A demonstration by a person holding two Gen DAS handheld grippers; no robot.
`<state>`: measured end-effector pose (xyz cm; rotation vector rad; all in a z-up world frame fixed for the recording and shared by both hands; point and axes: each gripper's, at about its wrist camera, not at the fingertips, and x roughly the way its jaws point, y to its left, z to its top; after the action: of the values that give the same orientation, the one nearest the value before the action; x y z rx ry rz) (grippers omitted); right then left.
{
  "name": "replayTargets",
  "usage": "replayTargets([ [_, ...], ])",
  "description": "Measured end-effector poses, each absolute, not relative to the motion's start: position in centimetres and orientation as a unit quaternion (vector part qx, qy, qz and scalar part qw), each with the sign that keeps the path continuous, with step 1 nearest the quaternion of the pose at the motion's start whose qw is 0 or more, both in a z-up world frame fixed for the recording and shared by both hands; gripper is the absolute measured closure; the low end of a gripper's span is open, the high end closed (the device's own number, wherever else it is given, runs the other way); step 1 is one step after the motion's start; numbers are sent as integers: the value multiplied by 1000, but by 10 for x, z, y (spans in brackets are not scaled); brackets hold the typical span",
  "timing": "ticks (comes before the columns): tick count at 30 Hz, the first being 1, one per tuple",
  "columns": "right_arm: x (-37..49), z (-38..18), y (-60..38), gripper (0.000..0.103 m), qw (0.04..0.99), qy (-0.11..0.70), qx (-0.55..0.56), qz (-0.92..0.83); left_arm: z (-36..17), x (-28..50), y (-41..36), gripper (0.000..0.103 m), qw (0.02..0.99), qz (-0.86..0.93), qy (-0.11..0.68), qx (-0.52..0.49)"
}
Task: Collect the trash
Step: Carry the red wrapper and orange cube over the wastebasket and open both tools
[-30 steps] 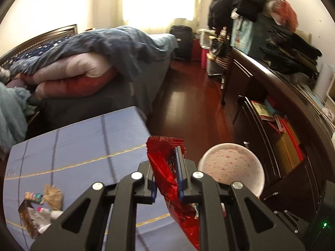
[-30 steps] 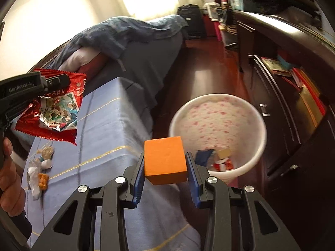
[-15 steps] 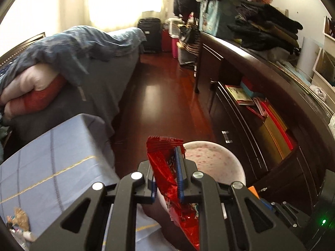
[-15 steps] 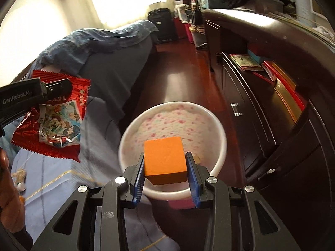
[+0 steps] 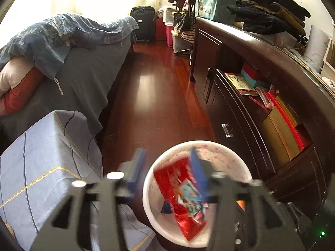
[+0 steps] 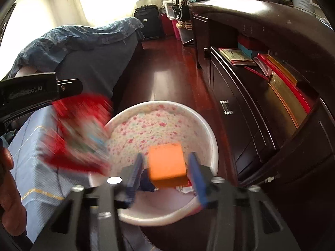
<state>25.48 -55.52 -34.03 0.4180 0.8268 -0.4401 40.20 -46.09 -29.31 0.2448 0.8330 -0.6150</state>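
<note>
Left gripper (image 5: pixel 167 172) above the bin (image 5: pixel 146 190), jaws opening, a clear gap on the left pad's side. Red wrapper (image 5: pixel 184 196) between the jaws and blurred, lying against the right pad, lower end hanging down inside the bin's rim; not pinched from both sides. In the right wrist view, the same wrapper (image 6: pixel 81 138) smeared red at the bin's left rim, below the left gripper's black body (image 6: pixel 39 92).

Right gripper (image 6: pixel 165 169) also over the bin (image 6: pixel 211 138), jaws opening. Orange block (image 6: pixel 166 163) between the blue pads, gaps visible on both sides, so loose rather than clamped. Below it, in the bottom of the bin, a few bits of trash, blue and white, partly hidden by the block and fingers.

Bin white outside, pink-flowered lining inside, standing on the dark red floor (image 5: pixel 150 96) between a table under a blue cloth (image 5: pixel 41 163) and a dark cabinet (image 6: pixel 261 108). Bare hand (image 6: pixel 8 190) at the left edge of the right wrist view. Bed with a blue quilt (image 5: pixel 52 33) beyond the table.
</note>
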Motion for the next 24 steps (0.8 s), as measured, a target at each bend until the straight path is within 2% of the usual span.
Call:
replayTargets([
  [2,255,-342,-556,48,870,398,199,-213,-289,403,-456,38,865,-297,389,107],
  [4,255,-342,-554,47,869,399,199,-213,-281,401,-450,24,872,-298,375,100],
  [5,254,-341,-553,47,869,401,198,-213,-277,401,-445,22,877,-294,366,99],
  [24,239,-287,-466,34,887,404,179,-133,-211,359,-343,9,926,-198,302,114],
])
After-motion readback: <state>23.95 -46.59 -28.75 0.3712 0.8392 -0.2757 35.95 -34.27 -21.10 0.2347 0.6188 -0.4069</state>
